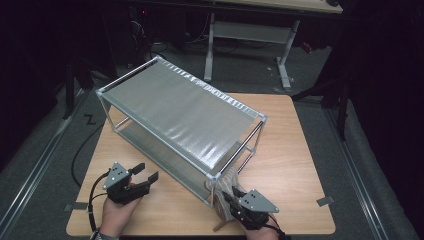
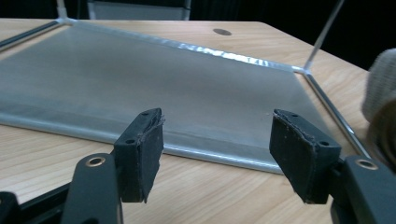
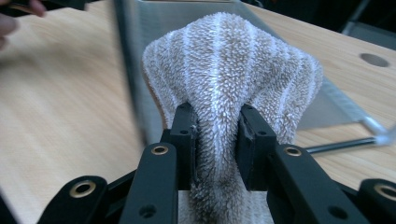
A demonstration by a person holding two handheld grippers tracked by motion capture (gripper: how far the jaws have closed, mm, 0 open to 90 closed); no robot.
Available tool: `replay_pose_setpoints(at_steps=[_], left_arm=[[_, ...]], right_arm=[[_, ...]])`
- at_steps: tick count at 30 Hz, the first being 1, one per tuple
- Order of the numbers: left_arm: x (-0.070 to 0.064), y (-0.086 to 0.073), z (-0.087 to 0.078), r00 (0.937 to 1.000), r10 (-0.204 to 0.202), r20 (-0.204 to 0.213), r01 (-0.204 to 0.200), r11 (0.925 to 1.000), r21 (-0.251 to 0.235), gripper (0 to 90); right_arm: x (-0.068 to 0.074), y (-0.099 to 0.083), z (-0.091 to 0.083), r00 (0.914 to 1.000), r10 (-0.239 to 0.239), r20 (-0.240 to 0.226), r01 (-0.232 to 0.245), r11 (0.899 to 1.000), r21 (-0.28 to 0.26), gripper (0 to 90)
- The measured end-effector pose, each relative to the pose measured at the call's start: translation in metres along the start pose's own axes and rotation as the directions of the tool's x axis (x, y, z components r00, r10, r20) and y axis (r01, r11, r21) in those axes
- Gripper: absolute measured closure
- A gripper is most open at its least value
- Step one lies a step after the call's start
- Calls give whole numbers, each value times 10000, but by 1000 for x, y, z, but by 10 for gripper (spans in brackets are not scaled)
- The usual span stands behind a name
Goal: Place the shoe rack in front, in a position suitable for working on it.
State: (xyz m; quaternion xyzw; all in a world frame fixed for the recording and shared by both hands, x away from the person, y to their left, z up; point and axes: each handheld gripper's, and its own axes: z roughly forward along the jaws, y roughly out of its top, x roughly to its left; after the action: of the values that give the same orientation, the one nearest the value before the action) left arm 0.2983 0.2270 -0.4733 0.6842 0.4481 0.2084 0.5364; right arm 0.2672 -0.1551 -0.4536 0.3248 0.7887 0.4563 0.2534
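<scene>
Gripping towel [image 3: 229, 84] lengthwise in right claw [image 3: 217, 144] | left claw [image 2: 217, 154] wide | rack [image 1: 180, 107] diagonal

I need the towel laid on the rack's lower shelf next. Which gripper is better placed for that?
The right gripper, probably: its jaws are already clamped on the towel beside the rack's near corner. The left gripper is open, holds nothing and sits farther along the table.

1. This looks like a lab or test room, dark around the edges.
2. A wooden table [image 1: 300, 150] stands on grey carpet [image 1: 45, 165].
3. A second desk [image 1: 250, 30] and cables [image 1: 150, 47] are at the top.
</scene>
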Motion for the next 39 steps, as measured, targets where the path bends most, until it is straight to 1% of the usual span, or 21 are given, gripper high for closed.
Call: replay_pose_setpoints(at_steps=[5, 9, 11, 13, 15, 16, 18, 19, 20, 21, 22, 24, 25, 26, 28, 29, 31, 33, 36, 37, 39], left_arm=[[-18, 0, 7, 9980, 408, 488, -415, 9991, 123, 360], [-40, 0, 19, 9902, 889, 1073, -913, 9957, 175, 357], [-55, 4, 28, 9831, 1173, 1408, -1232, 9918, 340, 346], [-71, 10, 32, 9736, 1458, 1758, -1509, 9884, 159, 343], [-86, 13, 37, 9640, 1595, 2129, -1637, 9865, 18, 345], [-93, 14, 39, 9598, 1656, 2268, -1695, 9855, -22, 339], [-106, 14, 44, 9521, 1585, 2616, -1604, 9869, -140, 322], [-113, 14, 47, 9456, 1576, 2847, -1590, 9871, -183, 322], [-113, 14, 47, 9456, 1576, 2847, -1590, 9871, -183, 322], [-124, 12, 52, 9370, 1741, 3029, -1749, 9843, -245, 337], [-129, 12, 55, 9298, 1739, 3246, -1757, 9842, -239, 329], [-137, 10, 59, 9228, 1841, 3383, -1885, 9819, -202, 326], [-137, 10, 59, 9228, 1841, 3383, -1885, 9819, -202, 324], [-143, 9, 61, 9161, 1923, 3518, -1956, 9803, -265, 324], [-147, 8, 62, 9138, 1849, 3616, -1886, 9817, -253, 329], [-147, 8, 62, 9138, 1849, 3616, -1886, 9817, -253, 353], [-150, 7, 62, 9153, 2049, 3467, -2062, 9779, -333, 425], [-152, 7, 64, 9137, 2161, 3443, -2185, 9753, -322, 525], [-153, 6, 65, 9226, 2296, 3100, -2308, 9724, -332, 658], [-154, 6, 65, 9234, 2391, 3002, -2403, 9701, -335, 706], [-157, 6, 64, 9160, 2650, 3011, -2654, 9633, -403, 785]], right_arm=[[-29, -3, 1, 9974, 271, 661, -279, 9995, 111, 706], [-57, -2, 11, 9915, 595, 1156, -618, 9980, 162, 704], [-71, 0, 20, 9888, 764, 1279, -794, 9967, 185, 704], [-82, 4, 31, 9855, 886, 1445, -929, 9954, 232, 704], [-91, 7, 44, 9842, 1053, 1420, -1120, 9929, 400, 704], [-94, 8, 52, 9857, 1015, 1345, -1104, 9920, 604, 704], [-99, 6, 67, 9860, 1026, 1318, -1173, 9871, 1092, 704], [-101, 4, 73, 9864, 968, 1328, -1136, 9856, 1249, 704], [-103, 2, 79, 9851, 1027, 1383, -1220, 9827, 1392, 704], [-104, 0, 82, 9844, 1082, 1384, -1285, 9808, 1470, 704], [-105, -1, 85, 9836, 1067, 1455, -1291, 9796, 1539, 704], [-108, -2, 89, 9825, 1268, 1367, -1494, 9740, 1704, 705], [-108, -3, 90, 9818, 1345, 1340, -1578, 9706, 1817, 705], [-108, -3, 90, 9809, 1377, 1372, -1617, 9697, 1832, 707], [-108, -3, 90, 9824, 1201, 1427, -1464, 9706, 1912, 710], [-107, -4, 90, 9822, 1146, 1487, -1427, 9704, 1947, 711], [-107, -6, 90, 9820, 1123, 1516, -1413, 9701, 1971, 714], [-107, -7, 89, 9812, 1148, 1551, -1443, 9701, 1953, 715], [-107, -7, 89, 9809, 1150, 1566, -1460, 9680, 2041, 717], [-108, -7, 88, 9809, 1174, 1549, -1488, 9664, 2094, 718], [-109, -7, 88, 9806, 1202, 1548, -1526, 9640, 2177, 720]])
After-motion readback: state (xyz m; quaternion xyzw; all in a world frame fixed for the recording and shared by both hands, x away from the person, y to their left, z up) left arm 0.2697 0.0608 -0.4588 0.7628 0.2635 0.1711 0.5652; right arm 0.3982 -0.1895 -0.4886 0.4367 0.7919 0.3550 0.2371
